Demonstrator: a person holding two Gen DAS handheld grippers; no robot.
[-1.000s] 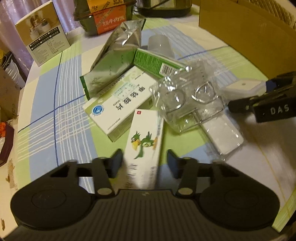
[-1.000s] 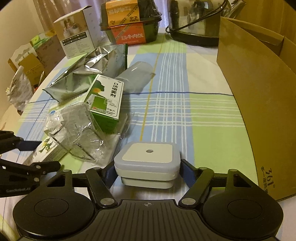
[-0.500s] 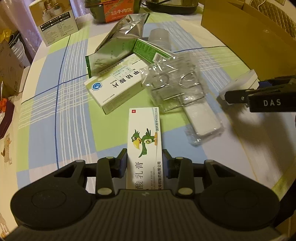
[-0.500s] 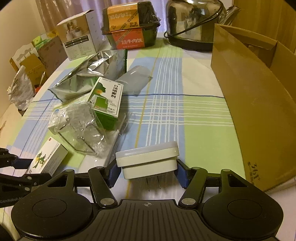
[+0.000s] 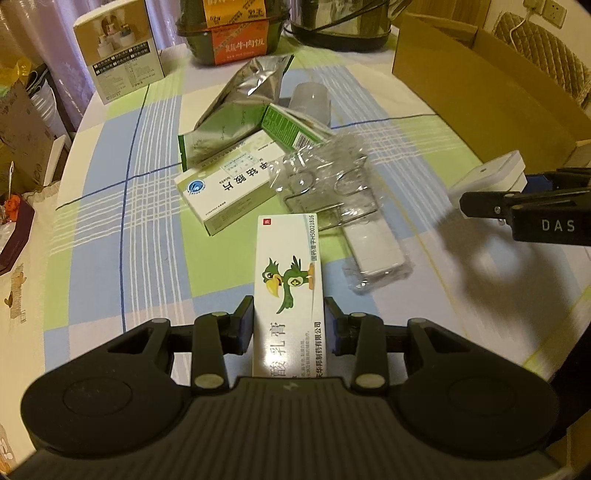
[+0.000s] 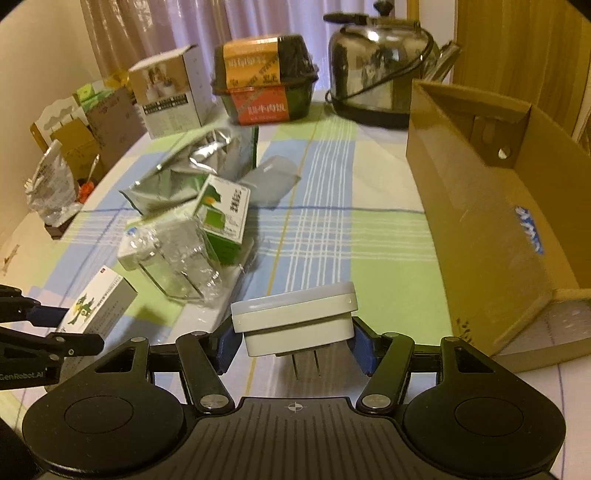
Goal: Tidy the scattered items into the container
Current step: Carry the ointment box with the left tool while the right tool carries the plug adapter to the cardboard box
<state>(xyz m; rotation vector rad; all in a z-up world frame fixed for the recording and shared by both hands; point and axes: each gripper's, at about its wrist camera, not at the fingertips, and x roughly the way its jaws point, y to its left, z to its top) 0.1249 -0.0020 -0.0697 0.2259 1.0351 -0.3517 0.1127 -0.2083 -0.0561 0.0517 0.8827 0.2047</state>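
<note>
My left tool (image 5: 289, 326) grips the ointment box (image 5: 290, 291); my right tool (image 6: 293, 345) clamps the white plug (image 6: 295, 315); the cardboard box (image 6: 495, 236) looks empty; five items remain scattered.

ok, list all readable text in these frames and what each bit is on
"DAS": side of the right tool.
"GenRobot.AI": side of the left tool.
"国药准字H50021816" and large "乳膏": parrot box held by the left tool.
"牛肉饭": orange label on the black meal tub.
Other box print and the cardboard box marking: too blurred.

Home dining table: checked tablecloth (image 6: 369, 236), kettle (image 6: 380, 85), curtains (image 6: 155, 33).
</note>
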